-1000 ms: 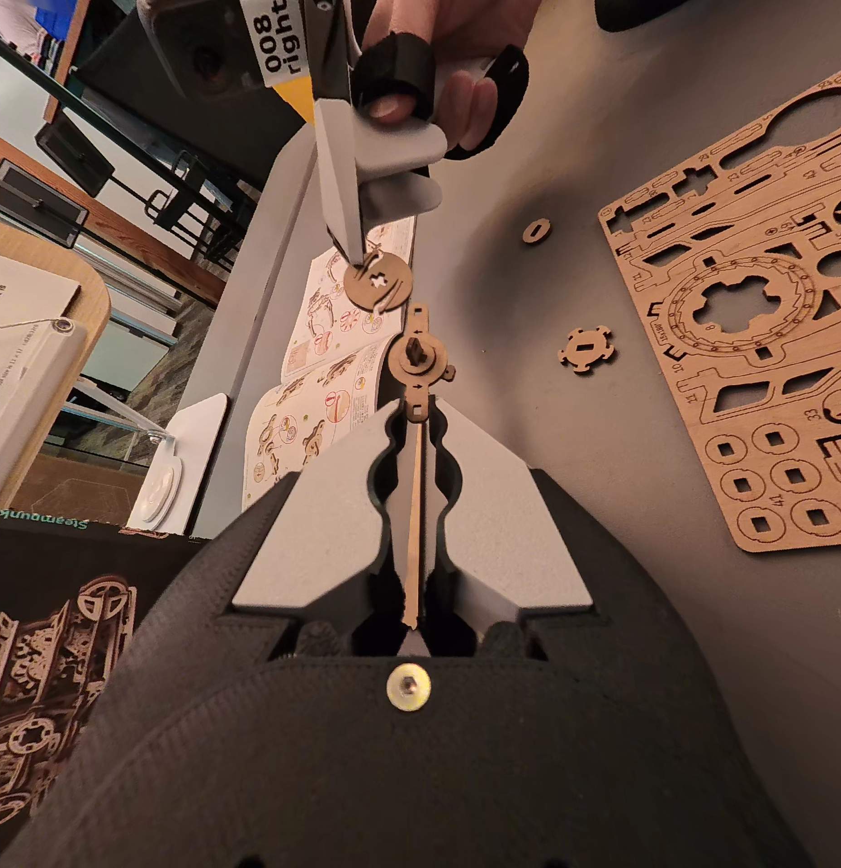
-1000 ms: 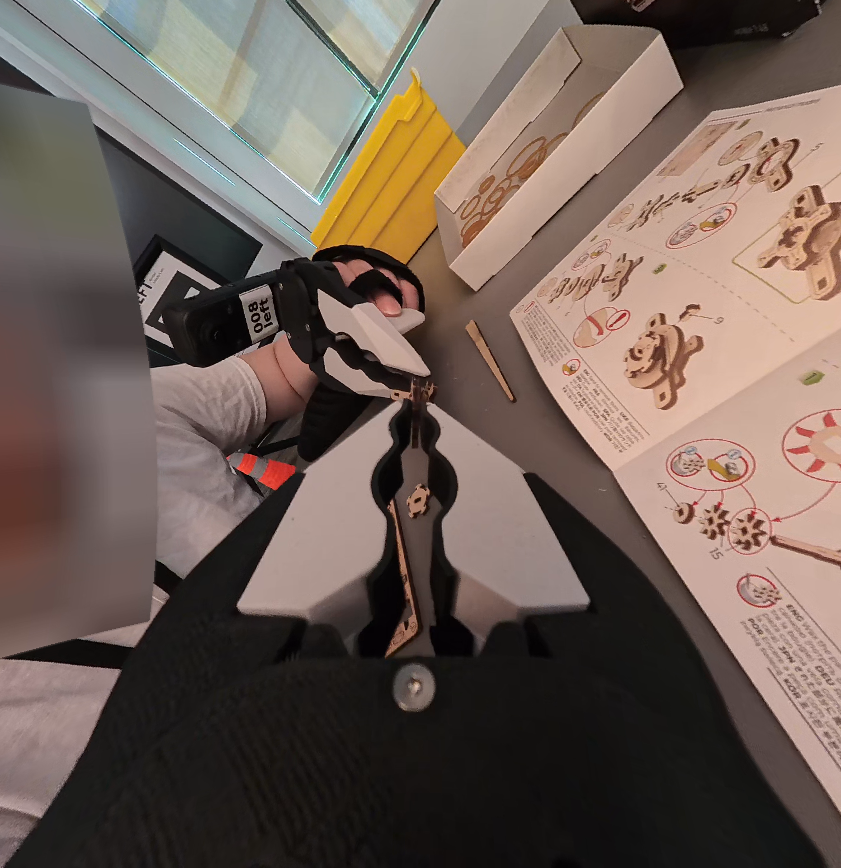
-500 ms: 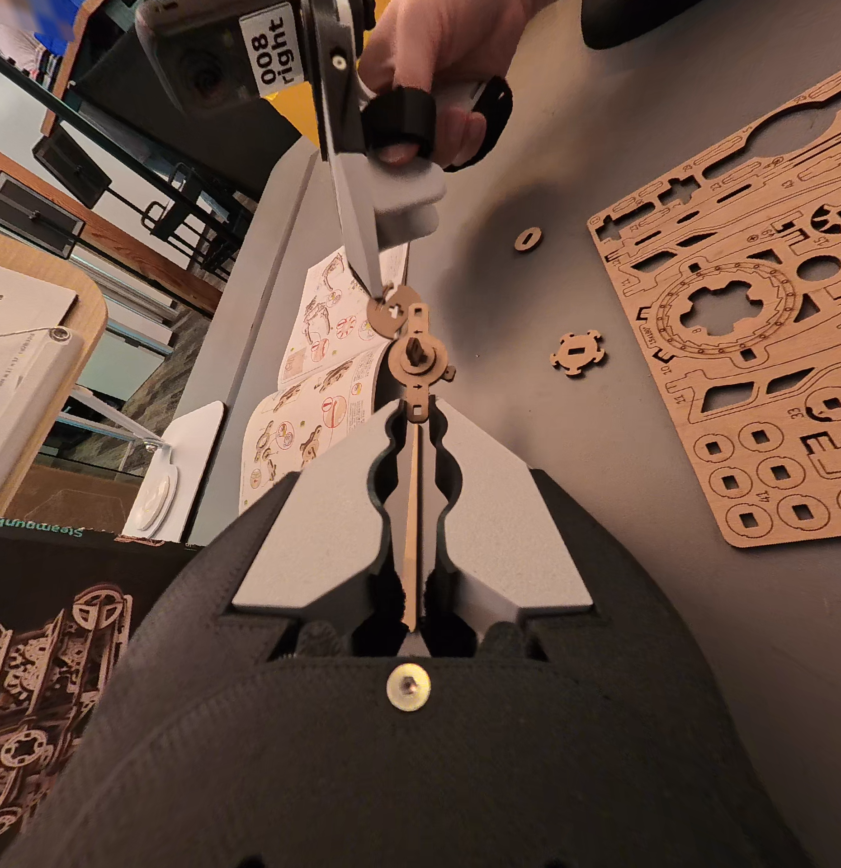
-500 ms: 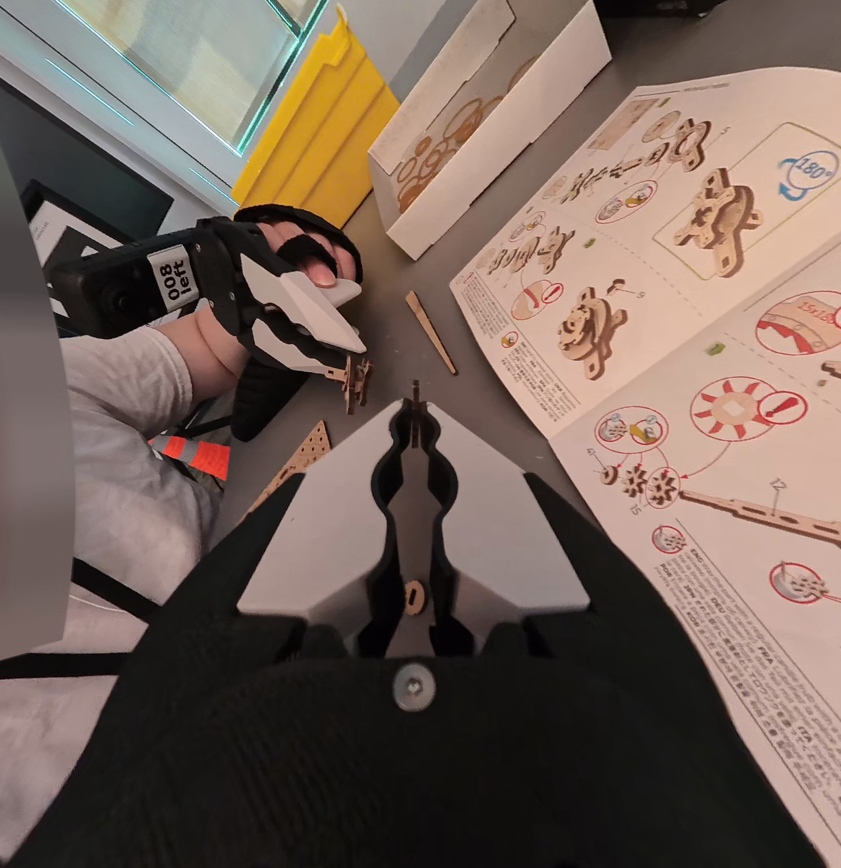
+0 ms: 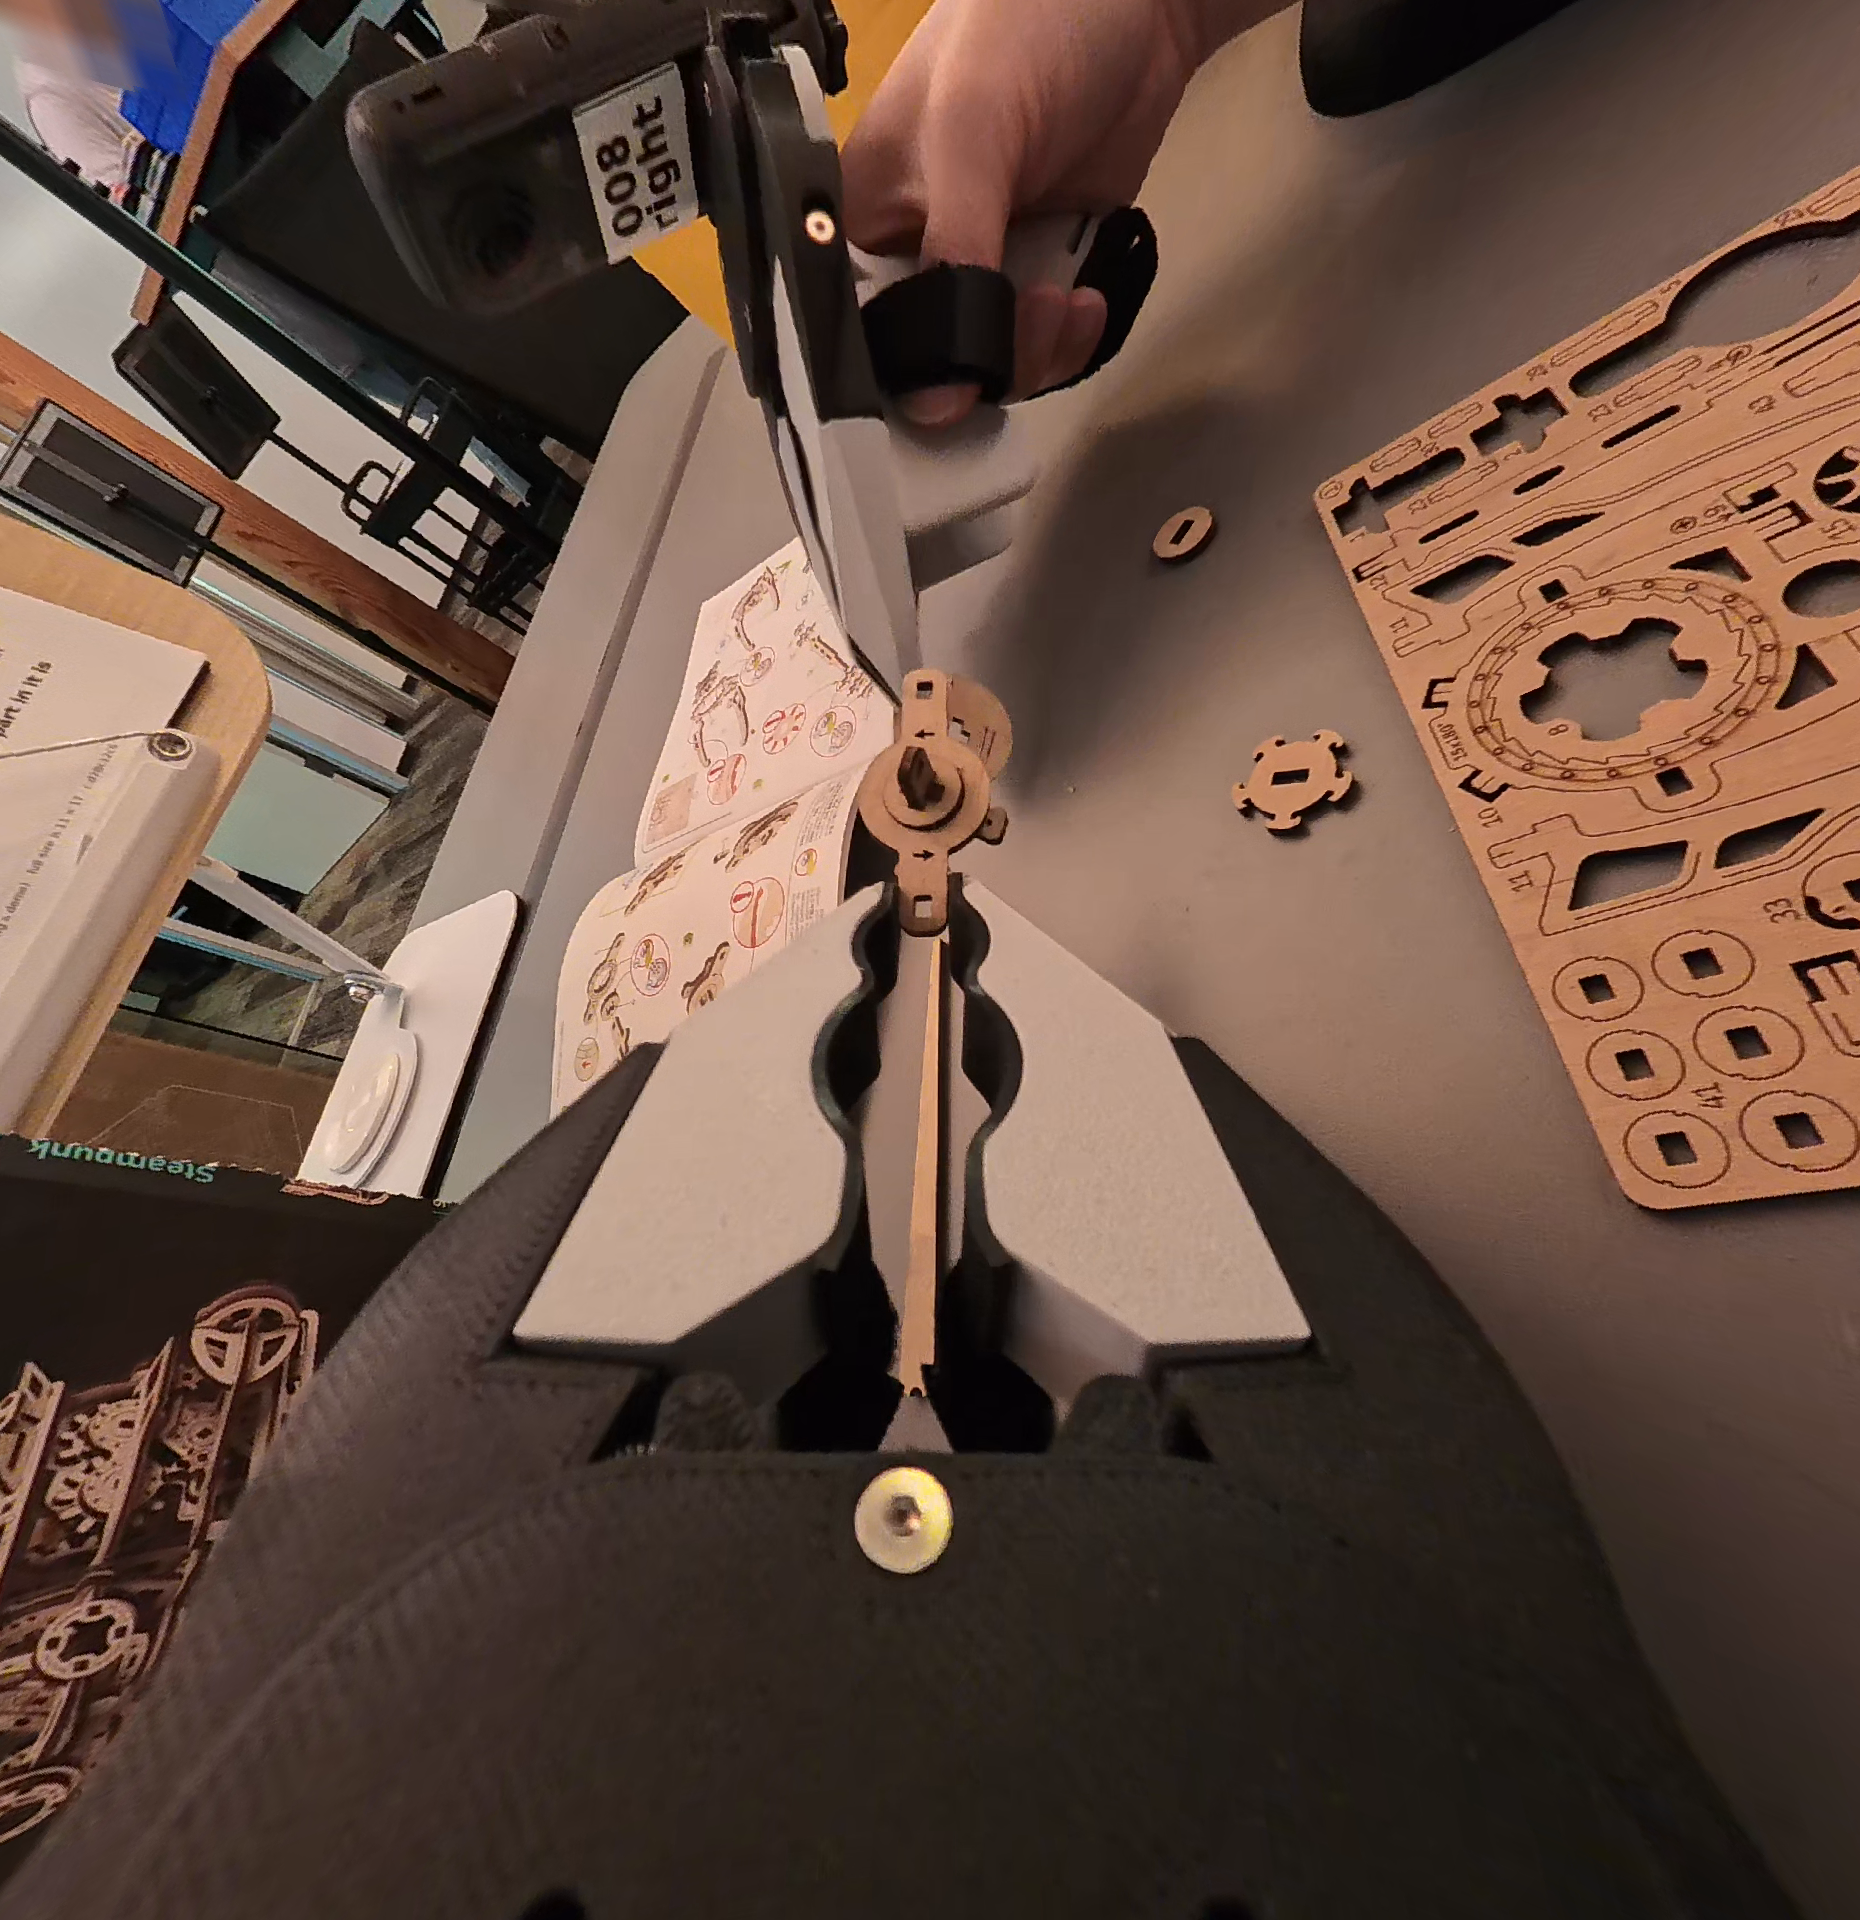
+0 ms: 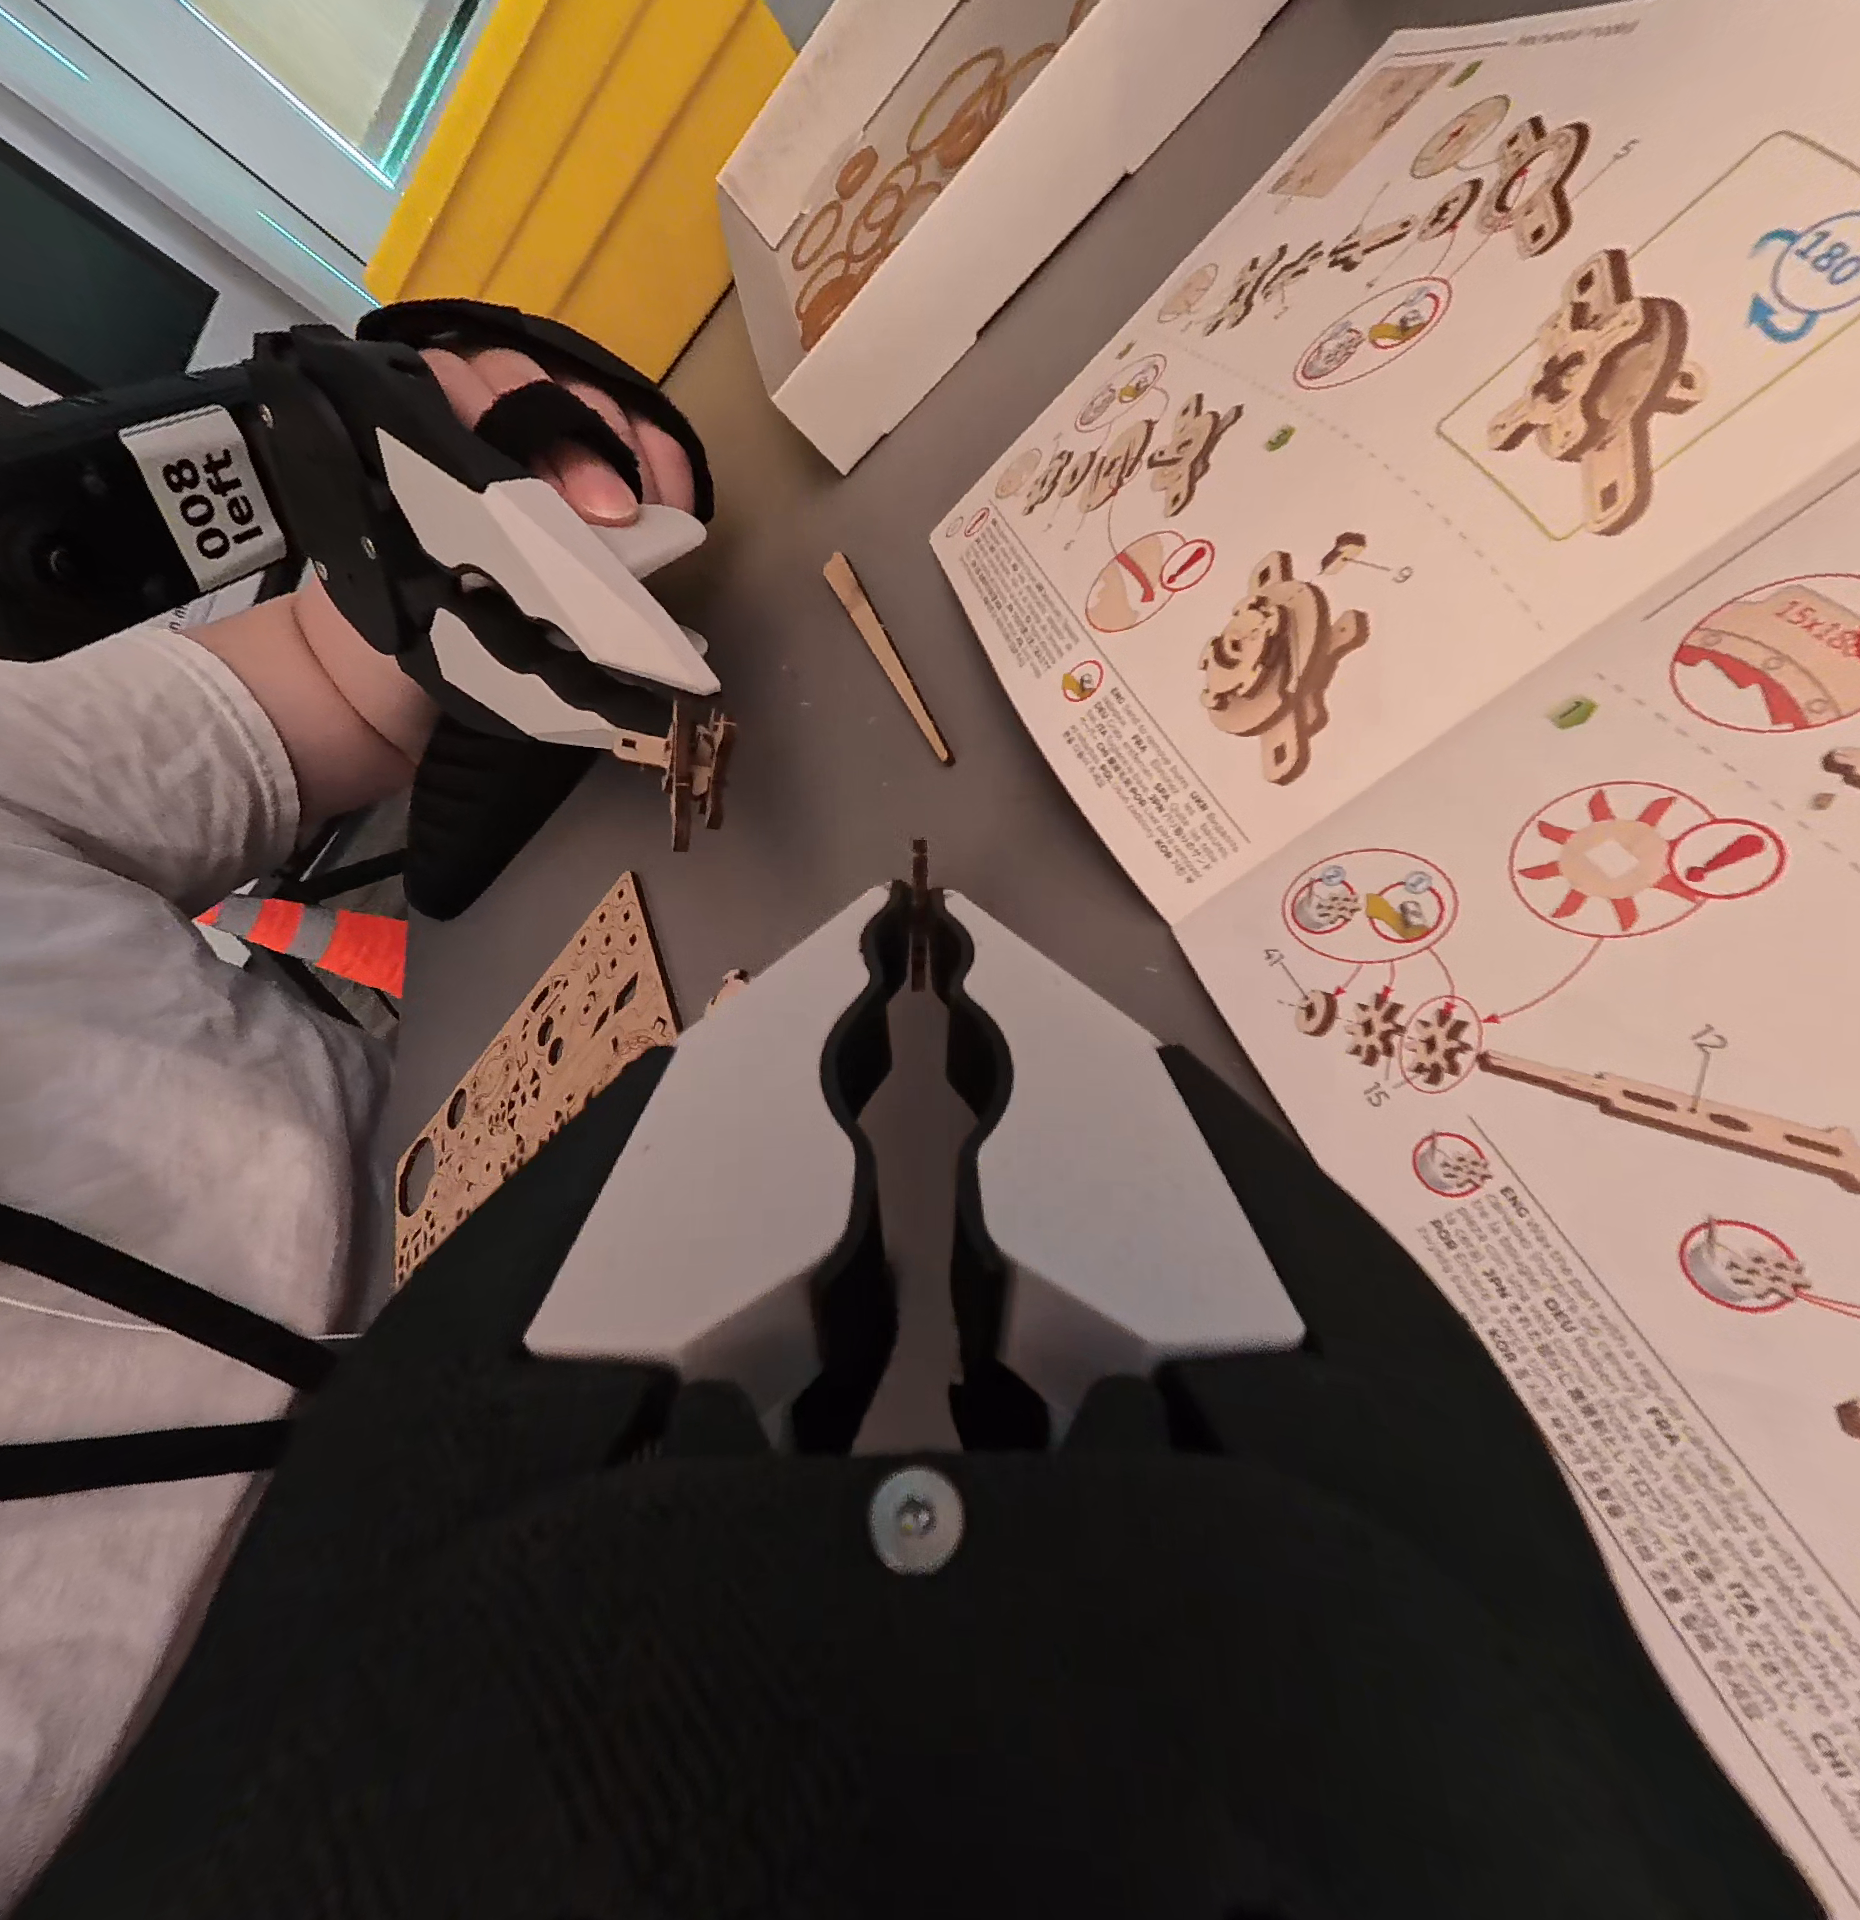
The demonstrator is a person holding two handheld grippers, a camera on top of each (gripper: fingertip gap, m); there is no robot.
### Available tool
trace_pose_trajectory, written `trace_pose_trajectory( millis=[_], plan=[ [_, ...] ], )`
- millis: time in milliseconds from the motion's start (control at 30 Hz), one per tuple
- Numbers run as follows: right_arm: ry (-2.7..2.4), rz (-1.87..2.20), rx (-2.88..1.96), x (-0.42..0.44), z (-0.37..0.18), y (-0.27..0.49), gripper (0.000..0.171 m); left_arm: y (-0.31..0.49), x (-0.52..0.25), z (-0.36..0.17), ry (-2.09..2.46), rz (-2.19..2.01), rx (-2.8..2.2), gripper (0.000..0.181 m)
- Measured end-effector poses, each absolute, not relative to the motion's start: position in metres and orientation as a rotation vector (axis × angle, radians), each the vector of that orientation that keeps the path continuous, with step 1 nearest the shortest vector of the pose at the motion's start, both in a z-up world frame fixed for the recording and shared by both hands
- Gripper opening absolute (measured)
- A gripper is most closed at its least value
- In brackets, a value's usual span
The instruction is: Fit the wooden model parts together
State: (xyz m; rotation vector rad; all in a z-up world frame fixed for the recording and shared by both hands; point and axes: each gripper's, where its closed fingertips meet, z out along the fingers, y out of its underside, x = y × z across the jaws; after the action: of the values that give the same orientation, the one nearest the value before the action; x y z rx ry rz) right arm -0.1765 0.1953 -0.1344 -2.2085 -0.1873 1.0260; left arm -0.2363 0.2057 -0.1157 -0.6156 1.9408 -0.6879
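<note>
The left claw [image 5: 921,894] is clamped on the assembly [image 5: 924,795], which juts from its tips at 12 o'clock. Just past it, at 1 o'clock, the right claw [image 5: 884,681] pinches a disc [image 5: 976,717] edge-on. A cog [image 5: 1292,781] lies at 2 o'clock on the table [image 5: 1217,1039], the sheet [image 5: 1674,790] beyond at 3.

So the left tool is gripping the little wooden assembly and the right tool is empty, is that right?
Not quite. The left tool does grip the wooden assembly, but the right tool is not empty. The right wrist view shows it shut on a thin wooden disc, seen edge-on at its tips.
</note>
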Motion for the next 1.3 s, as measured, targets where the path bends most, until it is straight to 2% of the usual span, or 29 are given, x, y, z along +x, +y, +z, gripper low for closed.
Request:
trace_pose_trajectory(
  millis=[1300],
  plan=[
    [-0.193, 1.006, -2.252, -0.1759, -0.1426, 0.1935, 0.002, 0.2048, -0.2365, -0.1208, 1.966, -0.679, -0.615, 0.007]
  ],
)
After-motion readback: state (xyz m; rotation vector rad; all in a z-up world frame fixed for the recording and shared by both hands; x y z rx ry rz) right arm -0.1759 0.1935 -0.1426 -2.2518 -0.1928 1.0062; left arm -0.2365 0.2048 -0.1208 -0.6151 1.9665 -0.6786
